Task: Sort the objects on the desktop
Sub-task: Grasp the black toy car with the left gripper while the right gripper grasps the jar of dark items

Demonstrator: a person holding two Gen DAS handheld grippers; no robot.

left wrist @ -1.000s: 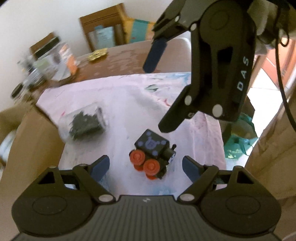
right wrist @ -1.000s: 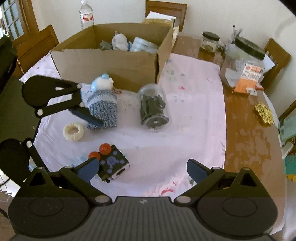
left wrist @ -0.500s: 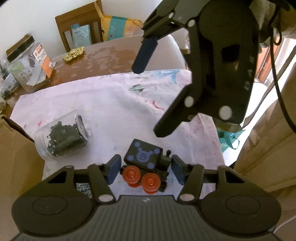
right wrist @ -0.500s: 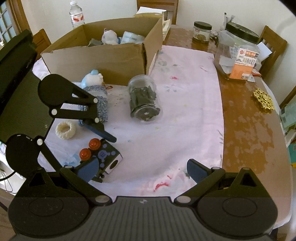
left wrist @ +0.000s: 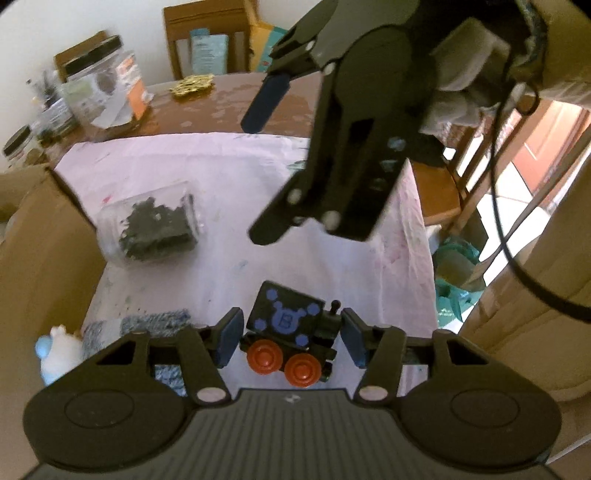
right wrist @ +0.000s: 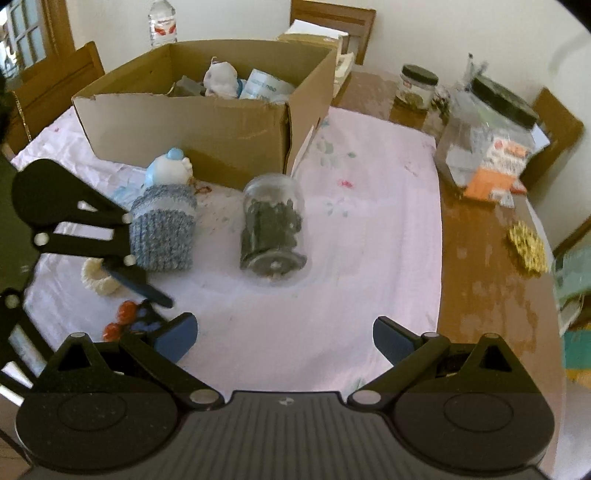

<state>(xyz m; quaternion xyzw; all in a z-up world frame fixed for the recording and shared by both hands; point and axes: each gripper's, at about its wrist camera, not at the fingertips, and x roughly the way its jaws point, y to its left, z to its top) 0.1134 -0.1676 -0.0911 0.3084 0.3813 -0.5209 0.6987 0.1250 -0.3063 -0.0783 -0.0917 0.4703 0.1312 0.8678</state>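
Blue "B" inside mouse-head emblem on black toy train [left wrist: 287,330] top. Labels on big jar [right wrist: 487,144], small jar [right wrist: 417,86], bottle [right wrist: 162,22]: blurred, unreadable

Both tongs are built of matte black plastic, tipped with blue pads [right wrist: 177,334] and joined by silver screws [left wrist: 211,395]; black cables [left wrist: 517,236] trail from the right tongs [left wrist: 260,173].
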